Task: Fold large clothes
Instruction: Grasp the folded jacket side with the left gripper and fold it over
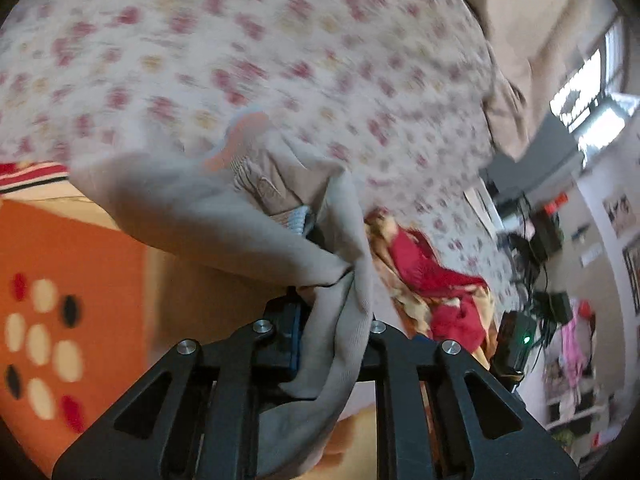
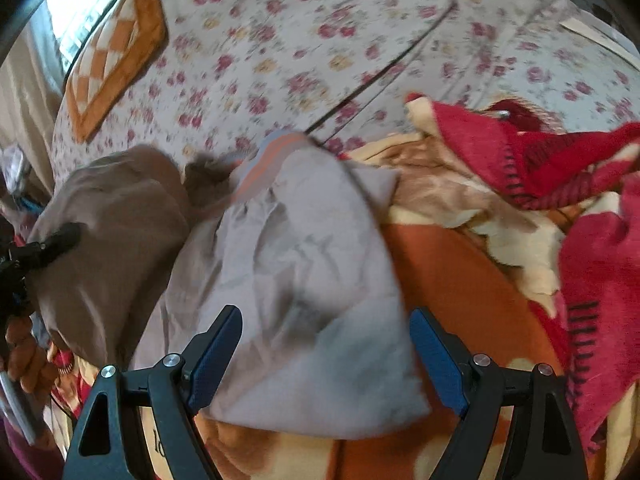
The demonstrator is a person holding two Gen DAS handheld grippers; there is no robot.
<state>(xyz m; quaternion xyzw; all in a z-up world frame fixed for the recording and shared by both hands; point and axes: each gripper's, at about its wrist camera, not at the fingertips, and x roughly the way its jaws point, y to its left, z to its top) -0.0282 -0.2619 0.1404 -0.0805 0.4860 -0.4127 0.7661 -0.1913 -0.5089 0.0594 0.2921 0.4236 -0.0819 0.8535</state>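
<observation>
1. The grey garment [image 2: 304, 280] is thin woven cloth, matt and creased, with an orange and pale blue ribbed band at its upper edge.
2. The brown garment [image 2: 108, 240] beside it is heavier matt cloth with soft folds.
3. The floral bedsheet [image 2: 300, 52] is smooth, light printed cloth.
4. The red and cream blanket [image 2: 560, 208] looks thick and fuzzy, with dark stitching along its edge.
5. The right gripper [image 2: 324, 364] has matt black plastic arms, shiny metal screw heads and blue pads [image 2: 436, 360] with a fine grainy texture.
6. The left gripper [image 1: 332, 320] shows the same matt black plastic and bright metal screws.
7. The orange mat [image 1: 60, 280] is matt printed cloth.
</observation>
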